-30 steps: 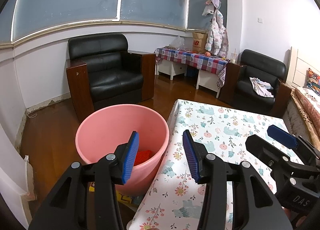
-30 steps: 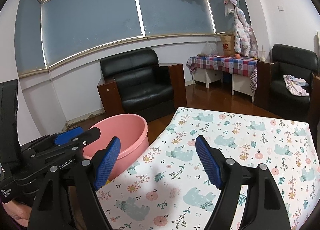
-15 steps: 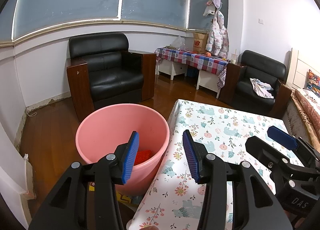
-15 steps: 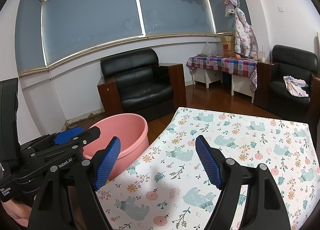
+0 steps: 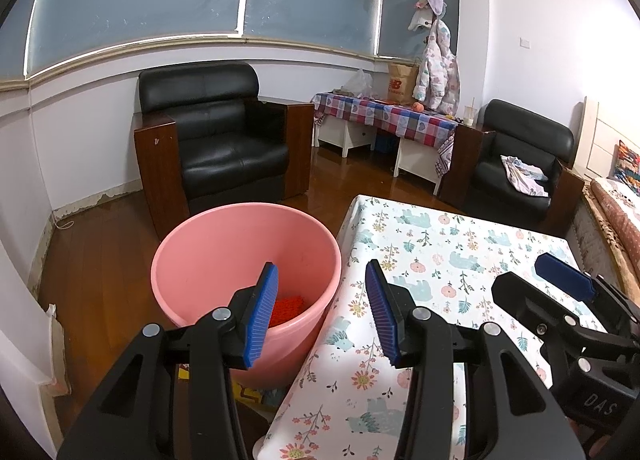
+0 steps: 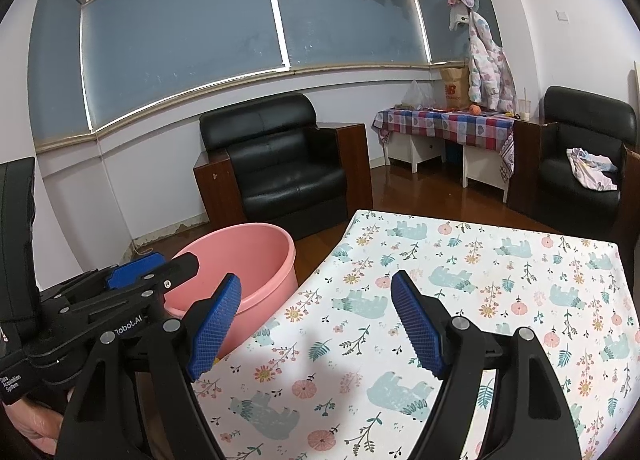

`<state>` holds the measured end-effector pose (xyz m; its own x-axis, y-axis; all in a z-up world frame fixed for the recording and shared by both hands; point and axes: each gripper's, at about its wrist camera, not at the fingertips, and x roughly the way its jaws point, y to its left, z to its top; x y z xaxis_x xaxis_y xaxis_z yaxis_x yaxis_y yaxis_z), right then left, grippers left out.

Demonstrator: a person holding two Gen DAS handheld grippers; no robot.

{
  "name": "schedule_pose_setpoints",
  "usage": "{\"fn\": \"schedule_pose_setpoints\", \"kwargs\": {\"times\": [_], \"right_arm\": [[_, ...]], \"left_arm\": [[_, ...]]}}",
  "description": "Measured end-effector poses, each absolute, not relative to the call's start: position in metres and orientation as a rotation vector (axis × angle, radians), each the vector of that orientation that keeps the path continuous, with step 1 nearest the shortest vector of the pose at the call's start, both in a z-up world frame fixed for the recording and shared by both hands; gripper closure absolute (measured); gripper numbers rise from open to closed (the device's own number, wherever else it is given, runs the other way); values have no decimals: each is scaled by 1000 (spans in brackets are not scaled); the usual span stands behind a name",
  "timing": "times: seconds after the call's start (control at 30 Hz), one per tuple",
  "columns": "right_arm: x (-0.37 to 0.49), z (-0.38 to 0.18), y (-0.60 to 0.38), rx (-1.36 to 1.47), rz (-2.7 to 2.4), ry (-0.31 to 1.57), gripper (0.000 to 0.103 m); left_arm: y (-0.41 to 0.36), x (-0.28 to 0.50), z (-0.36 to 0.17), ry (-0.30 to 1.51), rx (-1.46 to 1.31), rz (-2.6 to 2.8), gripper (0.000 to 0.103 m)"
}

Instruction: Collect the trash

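A pink bucket (image 5: pixel 224 248) stands on the floor against the left edge of a table with a floral cloth (image 5: pixel 452 244). A red textured item (image 5: pixel 286 306) lies at the bucket's bottom. My left gripper (image 5: pixel 320 312) is open and empty, over the gap between the bucket's rim and the table edge. My right gripper (image 6: pixel 316 324) is open and empty above the cloth (image 6: pixel 480 268), to the right of the left one. The bucket also shows in the right wrist view (image 6: pixel 248 260). No trash shows on the cloth.
A black armchair (image 5: pixel 216 140) stands behind the bucket and another (image 5: pixel 520 168) beyond the table's far edge. A side table with a checked cloth (image 5: pixel 384 116) is against the back wall. A yellow item (image 5: pixel 248 392) lies on the floor under the bucket's side.
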<state>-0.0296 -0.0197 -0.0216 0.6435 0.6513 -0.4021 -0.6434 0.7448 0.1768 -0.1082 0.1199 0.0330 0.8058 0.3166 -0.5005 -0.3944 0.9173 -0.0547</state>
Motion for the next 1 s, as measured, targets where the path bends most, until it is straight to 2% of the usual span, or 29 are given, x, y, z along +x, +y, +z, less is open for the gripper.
{"fn": "schedule_pose_setpoints", "kwargs": {"times": [1.0], "right_arm": [[-23, -25, -20, 10, 729, 474, 27]], "left_arm": [[114, -104, 20, 527, -152, 415, 57]]}}
